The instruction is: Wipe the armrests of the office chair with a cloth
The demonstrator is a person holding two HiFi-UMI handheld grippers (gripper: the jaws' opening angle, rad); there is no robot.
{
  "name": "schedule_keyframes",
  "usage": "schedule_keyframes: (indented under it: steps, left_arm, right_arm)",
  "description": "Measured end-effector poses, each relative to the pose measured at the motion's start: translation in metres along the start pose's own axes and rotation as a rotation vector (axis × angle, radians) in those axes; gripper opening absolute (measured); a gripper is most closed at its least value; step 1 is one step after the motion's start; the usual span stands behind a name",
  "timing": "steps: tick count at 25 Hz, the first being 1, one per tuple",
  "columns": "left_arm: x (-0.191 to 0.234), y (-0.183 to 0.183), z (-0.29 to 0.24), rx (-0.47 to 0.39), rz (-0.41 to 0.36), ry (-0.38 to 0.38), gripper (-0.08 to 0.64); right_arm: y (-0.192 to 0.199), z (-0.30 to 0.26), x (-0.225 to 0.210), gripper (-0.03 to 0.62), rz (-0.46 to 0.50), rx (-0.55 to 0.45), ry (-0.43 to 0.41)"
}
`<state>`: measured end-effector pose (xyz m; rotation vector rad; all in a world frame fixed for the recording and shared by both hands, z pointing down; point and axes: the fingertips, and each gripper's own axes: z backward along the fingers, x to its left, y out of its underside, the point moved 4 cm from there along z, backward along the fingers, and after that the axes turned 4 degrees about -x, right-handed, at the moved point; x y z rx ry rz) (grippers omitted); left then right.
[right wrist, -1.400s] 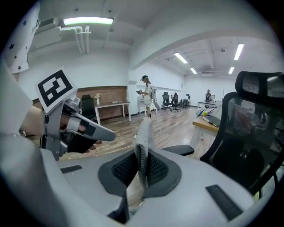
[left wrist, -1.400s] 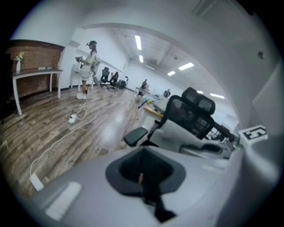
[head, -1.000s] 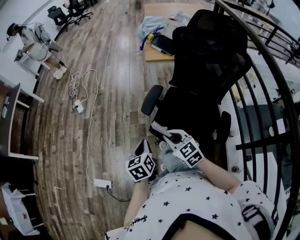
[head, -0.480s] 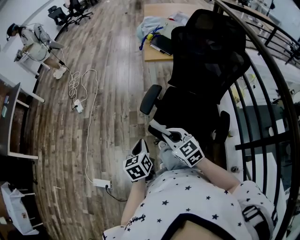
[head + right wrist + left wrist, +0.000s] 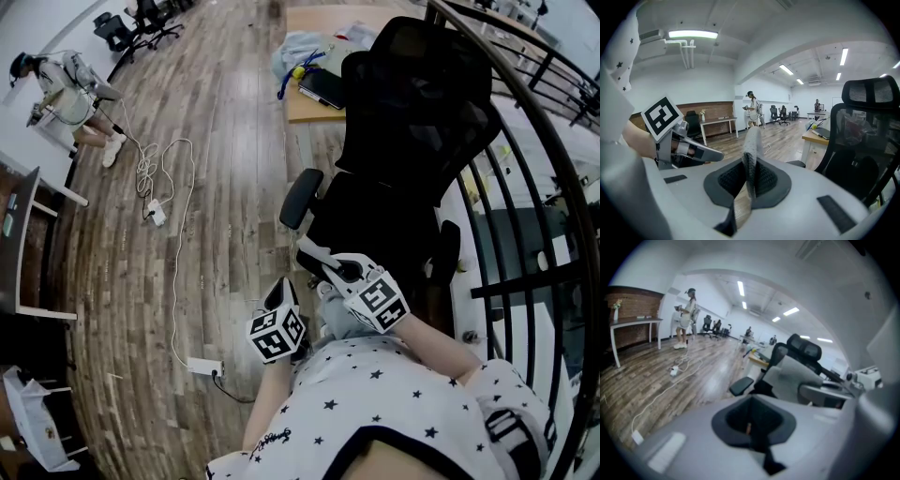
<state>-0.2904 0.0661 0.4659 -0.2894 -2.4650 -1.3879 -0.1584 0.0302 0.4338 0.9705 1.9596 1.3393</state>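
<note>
We note: right hand-held gripper (image 5: 749,182) clamped on cloth (image 5: 752,143). Left hand-held gripper (image 5: 753,422) jaws together, empty. Chair (image 5: 412,122) armrest (image 5: 300,199) ahead of both, apart.

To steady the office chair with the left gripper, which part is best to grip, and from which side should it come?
Probably the armrest on the wooden floor side. Its pad is long, slim and juts free of the seat, so the left gripper could straddle its narrow width from that side, coming down. The other armrest sits close to the railing.
</note>
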Motion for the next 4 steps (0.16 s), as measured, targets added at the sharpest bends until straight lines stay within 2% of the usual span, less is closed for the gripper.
schedule_keyframes:
  steps: [4]
  left_arm:
    - [0.0015,-0.0017,-0.0008,-0.004,0.000,-0.001,0.008]
  right_arm:
    - [-0.0038,-0.0016,0.0015,0.025,0.007,-0.011,-0.004]
